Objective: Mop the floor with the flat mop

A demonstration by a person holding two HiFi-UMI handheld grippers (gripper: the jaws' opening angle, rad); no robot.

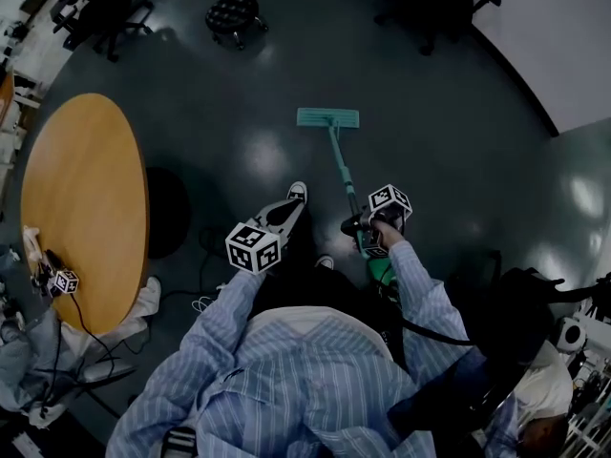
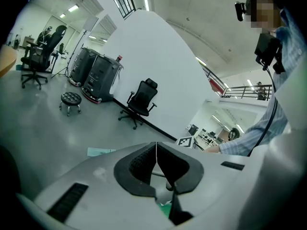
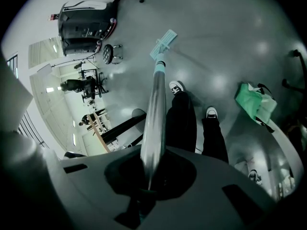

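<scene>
The flat mop has a teal head (image 1: 327, 117) lying flat on the dark floor ahead of my feet. Its silver handle (image 1: 342, 172) slants back to my right gripper (image 1: 360, 226), which is shut on the handle's near end. In the right gripper view the handle (image 3: 156, 109) runs from the right gripper (image 3: 148, 176) out to the mop head (image 3: 163, 42). My left gripper (image 1: 286, 214) hangs left of the handle, apart from it, above my left shoe. In its own view the left gripper (image 2: 156, 152) is shut with nothing held, and the mop head (image 2: 100, 151) shows beyond.
A round wooden table (image 1: 86, 208) stands at the left. A black stool (image 1: 234, 14) and office chairs (image 1: 100, 8) stand at the far side. A green bag (image 3: 254, 102) lies on the floor behind my right foot. A white wall (image 1: 563, 36) is at the far right.
</scene>
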